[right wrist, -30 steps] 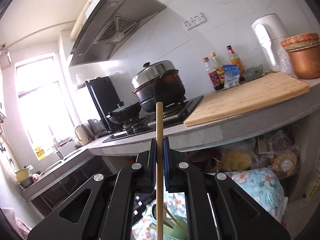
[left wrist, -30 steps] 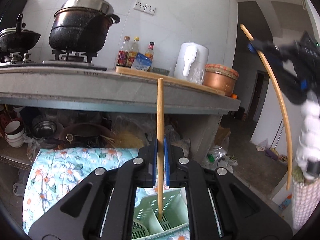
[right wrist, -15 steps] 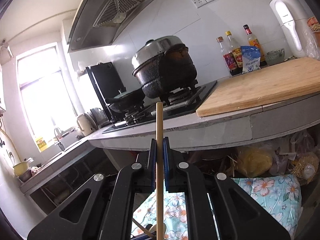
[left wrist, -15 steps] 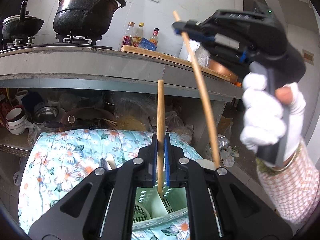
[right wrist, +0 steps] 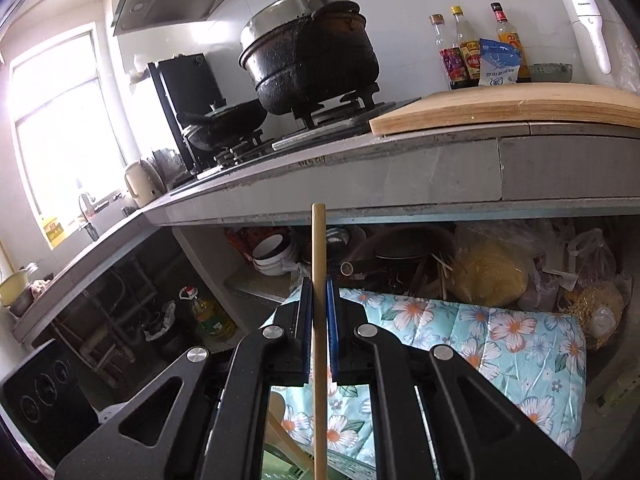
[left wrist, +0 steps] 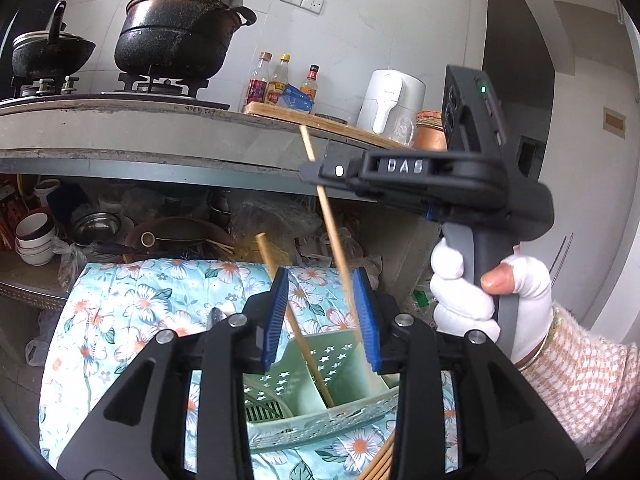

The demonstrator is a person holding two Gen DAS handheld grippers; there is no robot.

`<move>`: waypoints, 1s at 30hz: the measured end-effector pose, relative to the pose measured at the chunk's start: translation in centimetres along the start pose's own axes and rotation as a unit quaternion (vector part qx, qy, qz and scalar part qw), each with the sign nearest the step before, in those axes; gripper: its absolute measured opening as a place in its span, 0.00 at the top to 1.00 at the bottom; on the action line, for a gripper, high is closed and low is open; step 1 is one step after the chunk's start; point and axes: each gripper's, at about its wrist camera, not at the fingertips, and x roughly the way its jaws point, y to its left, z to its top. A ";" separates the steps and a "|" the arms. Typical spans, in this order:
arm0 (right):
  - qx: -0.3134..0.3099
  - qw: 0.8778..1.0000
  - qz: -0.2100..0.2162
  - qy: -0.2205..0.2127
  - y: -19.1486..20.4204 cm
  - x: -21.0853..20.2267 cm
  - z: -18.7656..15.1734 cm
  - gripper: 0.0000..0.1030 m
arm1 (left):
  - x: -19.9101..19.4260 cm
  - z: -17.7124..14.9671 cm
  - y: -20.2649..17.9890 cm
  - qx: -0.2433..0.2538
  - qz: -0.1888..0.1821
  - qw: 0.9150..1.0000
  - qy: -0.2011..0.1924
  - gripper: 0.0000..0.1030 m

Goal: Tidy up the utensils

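Note:
In the left wrist view my left gripper point(left wrist: 321, 320) hangs over a pale green utensil holder point(left wrist: 352, 364) on the floral cloth, and its jaws are opening. A wooden chopstick point(left wrist: 294, 320) stands loose between them, leaning left with its tip in a compartment of the holder. Just ahead, a white-gloved hand carries my right gripper point(left wrist: 320, 170), shut on a second chopstick point(left wrist: 332, 236) that slants down toward the holder. In the right wrist view the right gripper point(right wrist: 319, 294) clamps that chopstick point(right wrist: 319, 248) upright between its blue pads.
A concrete counter point(left wrist: 160, 140) overhangs the work area, with pots on a stove, a cutting board point(right wrist: 520, 106), bottles and a white kettle. Bowls and pans crowd the shelf below. More chopsticks point(left wrist: 380, 460) and a spoon point(left wrist: 218, 316) lie on the floral cloth point(left wrist: 120, 312).
The left jaws have parted and their chopstick has tipped left into the holder. The right gripper has come down and in front of the left one, lowering its chopstick toward the holder.

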 end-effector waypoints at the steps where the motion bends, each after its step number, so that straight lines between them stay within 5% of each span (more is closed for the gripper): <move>1: 0.000 1.000 -0.001 0.001 0.0 -0.1 -0.1 0.92 | -0.3 0.0 0.0 -0.002 0.001 1.000 -0.002 0.68; 17: -0.008 0.999 -0.024 -0.024 1.4 -6.4 -1.0 0.91 | -4.7 -0.5 0.0 -0.005 0.018 1.000 -0.013 0.59; 24: 0.010 0.997 -0.036 -0.065 1.7 -13.5 -3.0 0.71 | -6.2 -1.7 0.6 -0.014 0.001 1.000 -0.006 0.48; 30: 0.055 0.996 -0.059 -0.042 0.9 -17.5 -8.1 0.63 | -6.9 -3.7 1.2 -0.007 -0.028 0.999 0.027 0.41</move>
